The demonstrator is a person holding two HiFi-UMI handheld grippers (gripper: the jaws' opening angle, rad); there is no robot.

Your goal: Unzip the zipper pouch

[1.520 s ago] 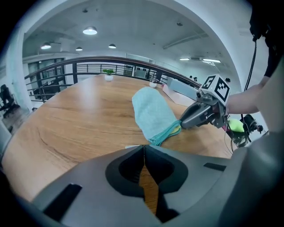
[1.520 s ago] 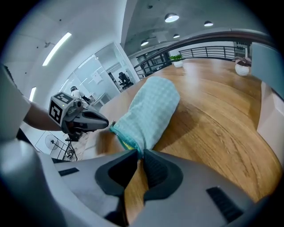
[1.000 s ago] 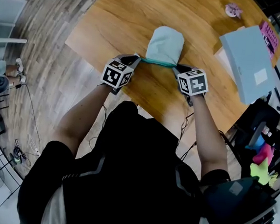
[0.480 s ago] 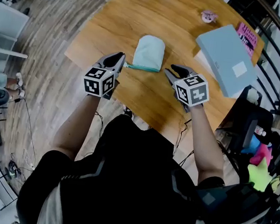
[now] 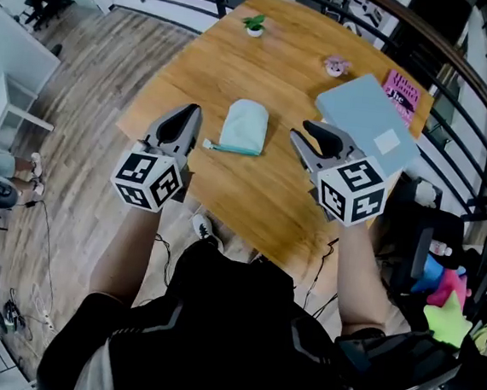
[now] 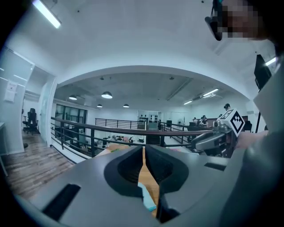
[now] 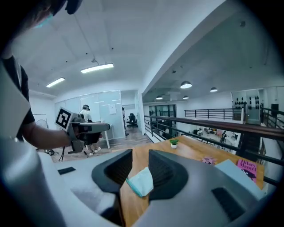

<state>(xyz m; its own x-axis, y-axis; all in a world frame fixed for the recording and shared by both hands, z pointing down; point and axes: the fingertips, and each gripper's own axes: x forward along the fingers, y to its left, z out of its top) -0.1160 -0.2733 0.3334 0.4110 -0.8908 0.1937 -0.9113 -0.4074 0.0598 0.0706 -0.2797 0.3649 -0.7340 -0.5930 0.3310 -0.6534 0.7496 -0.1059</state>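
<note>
The pale mint zipper pouch (image 5: 244, 127) lies flat on the wooden table (image 5: 252, 191), its teal zipper edge towards me. Both grippers hang in the air well above it, pointing almost level. My left gripper (image 5: 187, 114) is to the pouch's left, jaws shut with nothing in them. The right gripper (image 5: 305, 133) is to its right; its jaws have just been opening and stand open with nothing between them. The pouch (image 6: 146, 197) shows far below the left gripper (image 6: 144, 148). It also shows as the pouch (image 7: 141, 181) through the gap of the right gripper (image 7: 140, 155).
A grey-blue box (image 5: 366, 124) lies at the table's right, on a pink book (image 5: 402, 89). A small potted plant (image 5: 255, 24) and a pink trinket (image 5: 334, 66) stand at the far edge. A dark railing (image 5: 477, 169) runs behind. A chair with bright clutter (image 5: 448, 295) is at the right.
Both grippers were at the pouch's zipper edge a second ago. They have let go and risen high above the table, spreading apart. The pouch stays lying on the table.
</note>
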